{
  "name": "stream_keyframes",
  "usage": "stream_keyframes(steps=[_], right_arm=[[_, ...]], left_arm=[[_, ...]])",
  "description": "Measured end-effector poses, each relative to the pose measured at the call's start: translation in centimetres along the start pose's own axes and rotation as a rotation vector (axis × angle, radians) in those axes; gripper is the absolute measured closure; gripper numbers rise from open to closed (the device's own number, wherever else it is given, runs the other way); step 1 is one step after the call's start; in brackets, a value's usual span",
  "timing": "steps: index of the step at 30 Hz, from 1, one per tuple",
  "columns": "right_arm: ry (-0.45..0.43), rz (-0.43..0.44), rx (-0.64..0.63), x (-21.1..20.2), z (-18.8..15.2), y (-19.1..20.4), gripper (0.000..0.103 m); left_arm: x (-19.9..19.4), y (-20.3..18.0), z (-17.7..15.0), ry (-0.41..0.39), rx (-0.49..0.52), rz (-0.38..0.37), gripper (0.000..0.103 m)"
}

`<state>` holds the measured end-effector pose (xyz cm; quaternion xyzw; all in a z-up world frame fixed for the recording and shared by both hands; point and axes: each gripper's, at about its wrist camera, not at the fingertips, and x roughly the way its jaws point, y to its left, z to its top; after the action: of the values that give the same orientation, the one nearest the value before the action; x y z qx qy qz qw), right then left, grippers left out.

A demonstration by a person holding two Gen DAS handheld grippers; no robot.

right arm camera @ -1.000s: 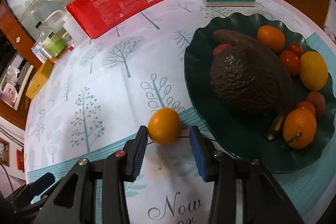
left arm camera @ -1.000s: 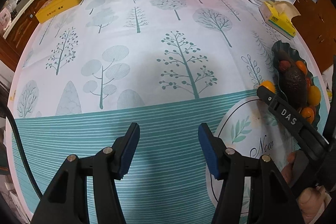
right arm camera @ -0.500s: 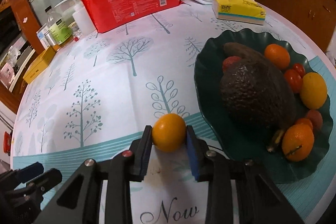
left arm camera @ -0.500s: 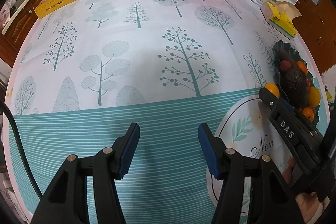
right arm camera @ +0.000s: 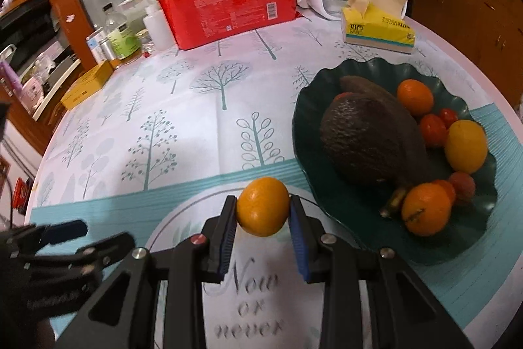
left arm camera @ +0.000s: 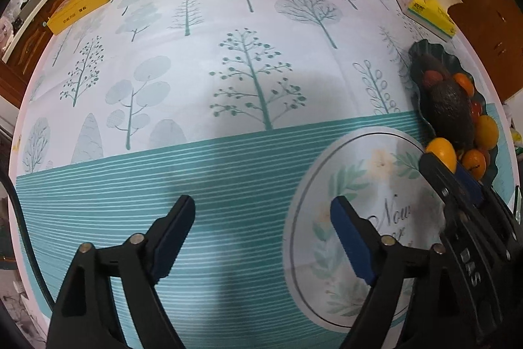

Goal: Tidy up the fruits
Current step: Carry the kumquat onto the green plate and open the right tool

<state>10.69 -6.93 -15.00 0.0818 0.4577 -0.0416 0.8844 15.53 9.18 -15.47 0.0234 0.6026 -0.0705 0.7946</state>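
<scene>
Beside scalloped dark plate (right arm camera: pixel 313 107), right claw (right arm camera: pixel 263 224) pinching smooth round orange (right arm camera: pixel 263 206), left claw (left arm camera: pixel 261 228) spread over tablecloth (left arm camera: pixel 228 172)

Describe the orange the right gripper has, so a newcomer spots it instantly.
Find the dark green scalloped plate of fruit on the tree-print tablecloth. Just left of its near rim, the right gripper pinches a small round orange between blue pads. It is the only fruit off the plate and in a gripper.
</scene>
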Motion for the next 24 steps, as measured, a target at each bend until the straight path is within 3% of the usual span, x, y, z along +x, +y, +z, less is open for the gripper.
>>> stream_keyframes(steps=[11,24], right_arm=[[-0.041,0.018,0.003,-4.6,0.1,-5.4,0.071],[-0.184,-0.023,0.001,-9.2,6.5,-13.0,0.071]], left_arm=[[-2.4,-8.3,0.8,-0.026,0.102,-0.013,0.011],[-6.2,-16.7,6.3,-0.138,0.157,-0.028,0.009]])
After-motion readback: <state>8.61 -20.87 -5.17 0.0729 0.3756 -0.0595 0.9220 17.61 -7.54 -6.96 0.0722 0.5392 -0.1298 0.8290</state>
